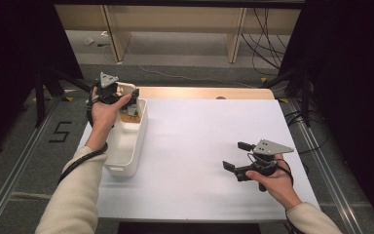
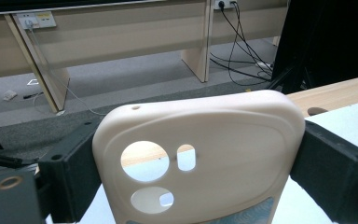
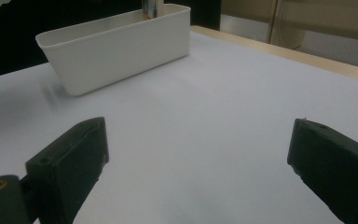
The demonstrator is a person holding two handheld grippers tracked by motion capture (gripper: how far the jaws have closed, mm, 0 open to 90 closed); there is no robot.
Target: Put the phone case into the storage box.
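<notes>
Gripping a cream-coloured, soft-looking phone case with round camera cut-outs (image 2: 200, 154), the left gripper (image 1: 126, 100) is holding it across its width, one black jaw pressing on each long edge, so the jaws are standing wide yet are closed on the case. In the high view the case (image 1: 126, 90) is sitting between the fingertips directly above the far end of the white rectangular plastic bin (image 1: 126, 146), with its lower part dipping toward the bin's inside; whether it is touching anything in there cannot be told. The right gripper (image 1: 237, 157) is resting low over the white table sheet (image 1: 199, 136), its jaws spread apart and holding nothing, with the bin well ahead of its fingertips in the right gripper view (image 3: 121, 51).

The step in hand is judged to be moving the case at the bin's mouth, in or out. Doing this well is calling for a steady sideways squeeze, since a flexible shell is likely to bow if pinched harder, and for keeping the case upright between the fingers so that its lower corners are clearing the rim beneath them.
</notes>
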